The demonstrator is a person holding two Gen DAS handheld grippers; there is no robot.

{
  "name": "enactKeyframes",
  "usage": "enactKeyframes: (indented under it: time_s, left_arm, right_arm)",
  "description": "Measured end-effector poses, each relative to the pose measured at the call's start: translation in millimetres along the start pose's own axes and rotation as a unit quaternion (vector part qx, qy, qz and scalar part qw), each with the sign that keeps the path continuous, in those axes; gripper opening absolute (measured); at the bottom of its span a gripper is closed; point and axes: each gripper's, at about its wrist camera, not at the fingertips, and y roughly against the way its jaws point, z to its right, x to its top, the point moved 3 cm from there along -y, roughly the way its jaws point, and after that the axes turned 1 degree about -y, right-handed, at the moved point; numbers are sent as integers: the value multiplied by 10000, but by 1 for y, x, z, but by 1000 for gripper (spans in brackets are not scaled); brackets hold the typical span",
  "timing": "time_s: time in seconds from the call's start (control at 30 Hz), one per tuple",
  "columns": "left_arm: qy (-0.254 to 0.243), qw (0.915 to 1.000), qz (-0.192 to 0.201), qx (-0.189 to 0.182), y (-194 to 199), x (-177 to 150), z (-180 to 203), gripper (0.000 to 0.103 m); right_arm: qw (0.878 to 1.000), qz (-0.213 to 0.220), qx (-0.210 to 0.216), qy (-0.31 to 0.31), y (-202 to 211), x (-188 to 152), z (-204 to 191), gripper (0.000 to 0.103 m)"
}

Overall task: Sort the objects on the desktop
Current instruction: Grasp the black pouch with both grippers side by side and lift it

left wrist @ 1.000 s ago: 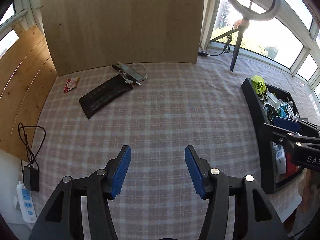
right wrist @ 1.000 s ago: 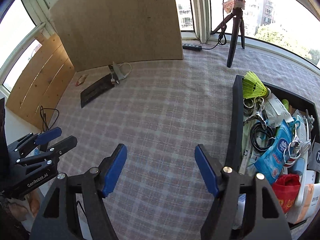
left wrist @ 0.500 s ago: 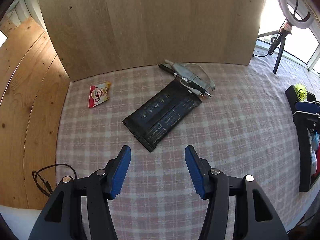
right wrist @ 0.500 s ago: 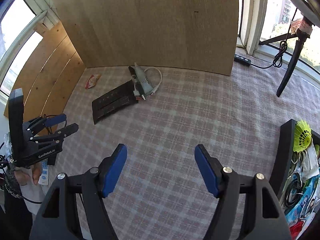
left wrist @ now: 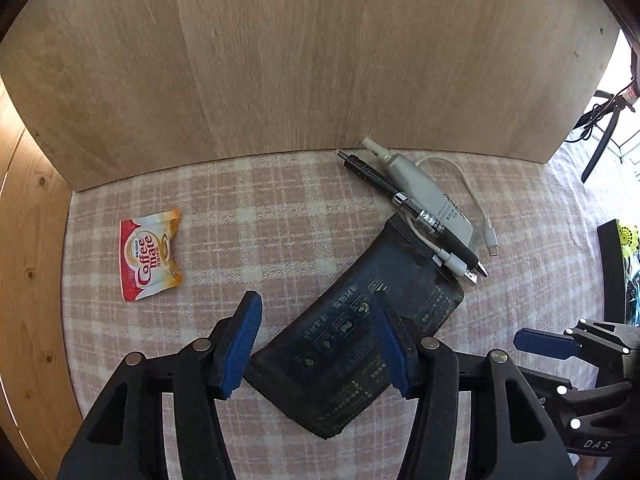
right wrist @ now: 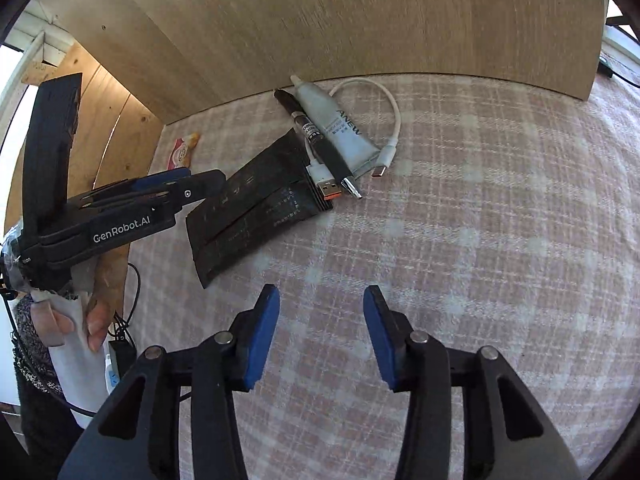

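Observation:
A black flat pouch (left wrist: 360, 340) lies on the checked cloth near the back board. My left gripper (left wrist: 318, 344) hangs open just over its near end, the right pad overlapping it in the view, with no grip seen. A black pen (left wrist: 416, 216), a grey tube (left wrist: 424, 192) and a white USB cable (left wrist: 476, 200) lie across the pouch's far end. A Coffee mate sachet (left wrist: 150, 254) lies to the left. My right gripper (right wrist: 320, 336) is closing over bare cloth with nothing between its pads, short of the pouch (right wrist: 256, 208), pen (right wrist: 316, 140), tube (right wrist: 340, 128) and cable (right wrist: 394, 128).
A wooden board (left wrist: 320, 60) stands upright behind the objects and a wooden panel (left wrist: 28, 260) closes off the left side. A black tray (left wrist: 610, 272) shows at the right edge. A person's hand (right wrist: 96, 312) holds the left gripper (right wrist: 200, 182).
Both grippers have swept from the tray side toward the back left corner and come lower. The pouch is now under the left gripper. The right jaws have narrowed.

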Motion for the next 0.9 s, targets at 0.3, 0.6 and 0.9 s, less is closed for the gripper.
enactKeyframes:
  time_s: [0.3,0.6,0.9]
  left_arm:
    - [-194,9955,-359,-856,-11,-37,20,48]
    - [-350,9944,-224,-975,-7,-63,62,46]
    - [-169,9944,-23,-1046,11,-79,96,44]
  right_arm:
    - [9982,-12,321,-510,-23,10,1,32]
    - [9978,-30,396,-539,-28,17,-2,32]
    - [9996,-123,89,-226,-14,-13,3,29]
